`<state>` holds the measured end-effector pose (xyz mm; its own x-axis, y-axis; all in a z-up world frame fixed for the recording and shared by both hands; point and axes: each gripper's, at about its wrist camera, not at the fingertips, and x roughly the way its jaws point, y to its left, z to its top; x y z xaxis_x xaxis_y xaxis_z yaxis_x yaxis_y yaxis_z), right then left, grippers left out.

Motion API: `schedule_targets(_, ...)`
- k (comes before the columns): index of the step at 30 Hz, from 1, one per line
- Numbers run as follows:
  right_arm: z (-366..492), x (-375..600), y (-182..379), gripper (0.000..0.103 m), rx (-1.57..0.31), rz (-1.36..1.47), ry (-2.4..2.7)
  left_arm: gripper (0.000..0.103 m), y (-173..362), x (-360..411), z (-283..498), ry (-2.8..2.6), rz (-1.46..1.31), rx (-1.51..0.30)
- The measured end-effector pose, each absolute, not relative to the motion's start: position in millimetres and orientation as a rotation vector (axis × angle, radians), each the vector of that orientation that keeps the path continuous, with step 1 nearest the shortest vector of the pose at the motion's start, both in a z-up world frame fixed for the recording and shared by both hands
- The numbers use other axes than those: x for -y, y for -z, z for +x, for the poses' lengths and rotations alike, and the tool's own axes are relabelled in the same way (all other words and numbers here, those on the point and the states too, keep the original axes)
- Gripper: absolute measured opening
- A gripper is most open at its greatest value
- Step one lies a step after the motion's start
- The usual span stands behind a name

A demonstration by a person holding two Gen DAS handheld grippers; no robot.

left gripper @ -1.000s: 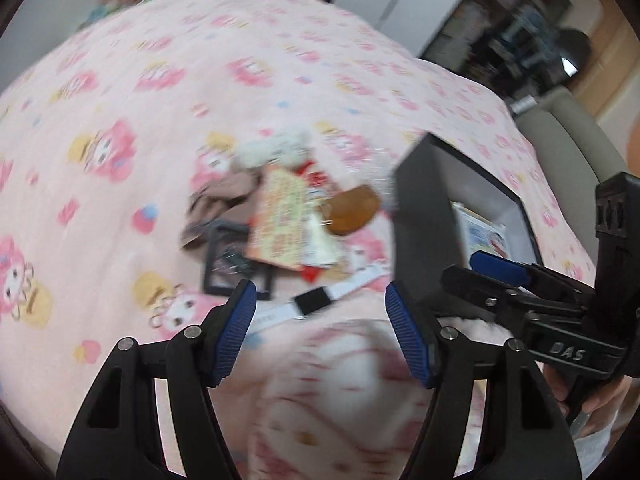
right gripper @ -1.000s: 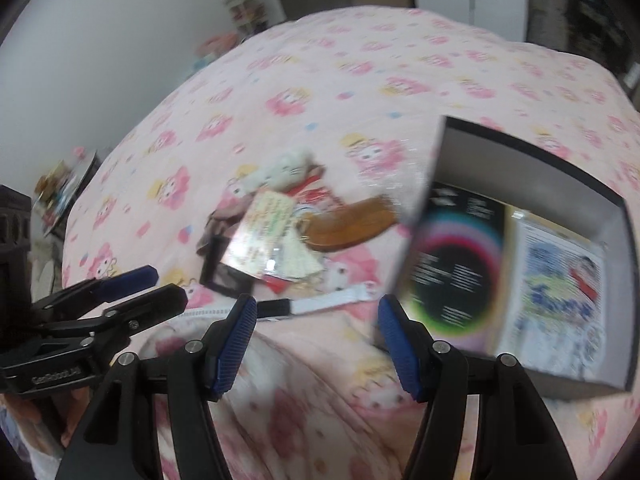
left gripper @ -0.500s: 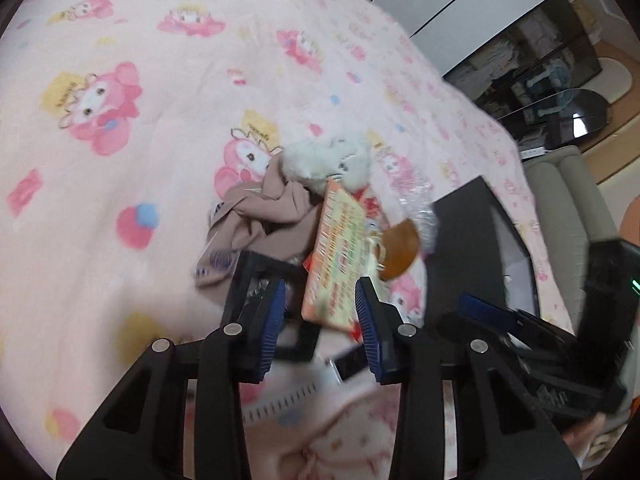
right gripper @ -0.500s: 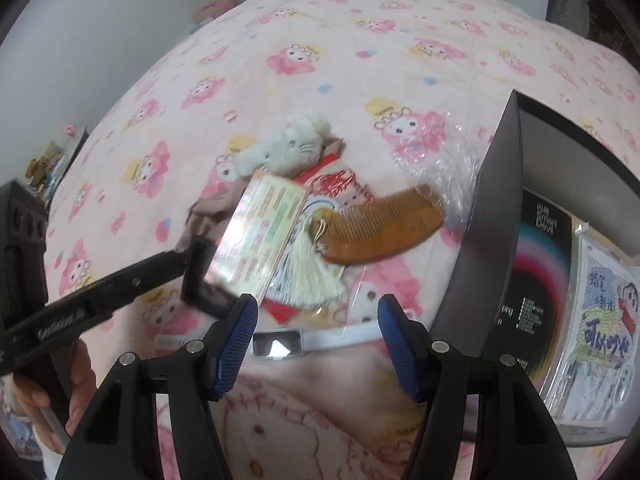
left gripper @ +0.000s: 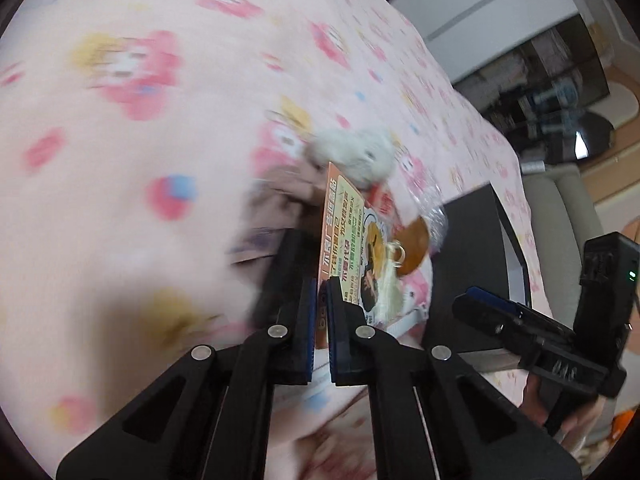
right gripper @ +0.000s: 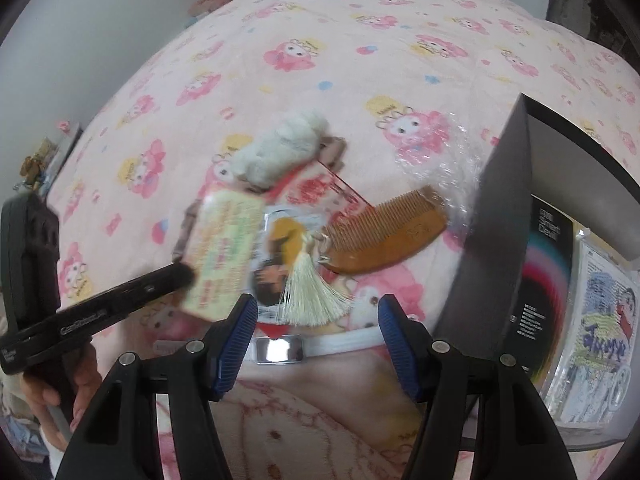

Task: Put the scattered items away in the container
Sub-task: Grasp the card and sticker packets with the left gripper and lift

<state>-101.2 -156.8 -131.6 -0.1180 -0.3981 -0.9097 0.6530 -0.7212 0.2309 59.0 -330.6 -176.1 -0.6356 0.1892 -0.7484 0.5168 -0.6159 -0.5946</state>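
Observation:
On the pink cartoon bedspread lies a pile: an orange-and-yellow printed card (left gripper: 340,224), a wooden comb (right gripper: 384,236) with a cream tassel (right gripper: 308,292), a white plush toy (right gripper: 280,152) and a white strap with a shiny face (right gripper: 280,350). My left gripper (left gripper: 320,292) is shut on the near edge of the card (right gripper: 224,256), reaching in from the left in the right wrist view. My right gripper (right gripper: 318,320) hangs open just above the strap and tassel, with nothing between its pads. The black box (right gripper: 496,220) stands to the right of the pile.
Inside the box (left gripper: 472,264) lie a black booklet (right gripper: 540,280) and a cartoon-printed packet (right gripper: 600,340). Brown cloth (left gripper: 280,192) and clear plastic wrap (right gripper: 460,160) lie by the pile. A grey sofa (left gripper: 568,216) lies beyond the bed's edge.
My left gripper dropped into the pile and its jaws closed from wide open onto the card. My right gripper came down closer to the strap, still open.

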Motion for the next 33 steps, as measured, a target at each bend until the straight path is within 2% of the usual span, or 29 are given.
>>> schedule_targets(6,-101.5,189.6,152.2,0.060,-0.278,1.518,1.703,0.007,181.4,334.9,76.3,2.330,1.277,-1.206)
schedule_targets(9,-107.8,200.8,170.2,0.060,-0.288,1.595,1.641,0.024,182.9,337.1,71.1,2.347,1.257,-1.205)
schedule_targets(11,-111.7,201.6,182.3,0.060,-0.318,1.637,1.642,0.029,184.0,337.3,66.5,2.364,1.264,-1.189)
schedule_targets(15,-112.4,200.6,204.7,0.060,-0.420,1.704,1.661,0.029,190.1,335.0,54.6,2.374,1.287,-1.182)
schedule_targets(17,-114.0,200.9,214.4,0.061,-0.364,1.750,1.589,0.027,195.2,333.7,49.7,2.370,1.295,-1.197)
schedule_targets(18,-115.6,200.7,216.3,0.061,-0.332,1.756,1.565,0.022,196.9,332.5,48.3,2.373,1.295,-1.206)
schedule_targets(23,-119.6,201.3,229.4,0.061,-0.179,1.767,1.437,0.021,202.1,328.1,47.5,2.365,1.292,-1.243)
schedule_targets(24,-119.4,201.9,231.4,0.060,-0.157,1.765,1.416,0.021,202.4,326.0,47.3,2.363,1.292,-1.252)
schedule_targets(26,-118.4,202.4,233.9,0.048,-0.111,1.757,1.373,0.017,200.9,319.1,46.2,2.366,1.304,-1.242)
schedule_targets(28,-115.7,201.8,231.6,0.044,-0.075,1.732,1.358,0.011,194.2,313.0,46.9,2.389,1.300,-1.240)
schedule_targets(33,-105.7,195.2,208.8,0.041,0.026,1.617,1.380,0.008,164.4,306.3,52.4,2.454,1.237,-1.216)
